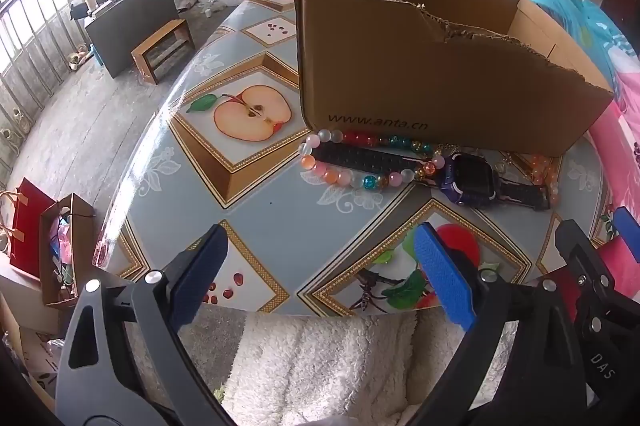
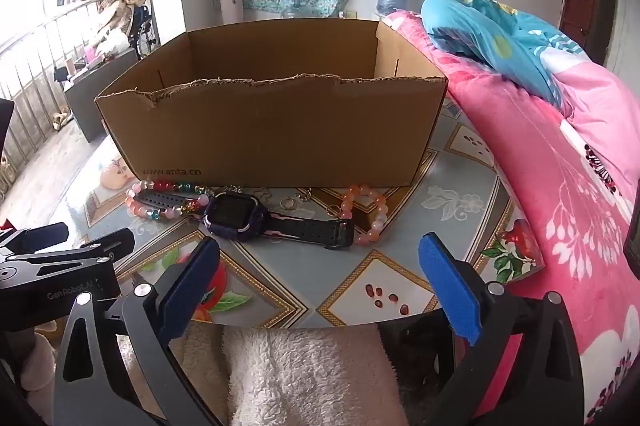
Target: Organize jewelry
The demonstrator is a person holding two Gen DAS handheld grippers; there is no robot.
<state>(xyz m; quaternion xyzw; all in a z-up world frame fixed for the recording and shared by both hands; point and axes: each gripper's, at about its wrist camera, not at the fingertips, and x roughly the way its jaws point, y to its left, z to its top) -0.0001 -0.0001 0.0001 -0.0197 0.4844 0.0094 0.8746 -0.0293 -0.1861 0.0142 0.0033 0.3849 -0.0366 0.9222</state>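
An open cardboard box (image 1: pixel 420 65) (image 2: pixel 272 133) stands on the patterned table (image 1: pixel 280 193) (image 2: pixel 460 185). In front of it lie a multicoloured bead bracelet (image 1: pixel 340 177) (image 2: pixel 160 211), a purple smartwatch with black strap (image 1: pixel 468 177) (image 2: pixel 236 214), and an orange-pink bead bracelet (image 1: pixel 548 173) (image 2: pixel 372 214). A small ring (image 2: pixel 287 203) and thin chain pieces lie by the box. My left gripper (image 1: pixel 320 266) is open and empty, near the table's front edge. My right gripper (image 2: pixel 320 274) is open and empty, short of the watch.
A pink and blue quilt (image 2: pixel 560 145) is piled along the table's right side. A white fluffy cloth (image 1: pixel 320 366) (image 2: pixel 304 378) lies under both grippers. Paper bags (image 1: pixel 52 246) stand on the floor at the left.
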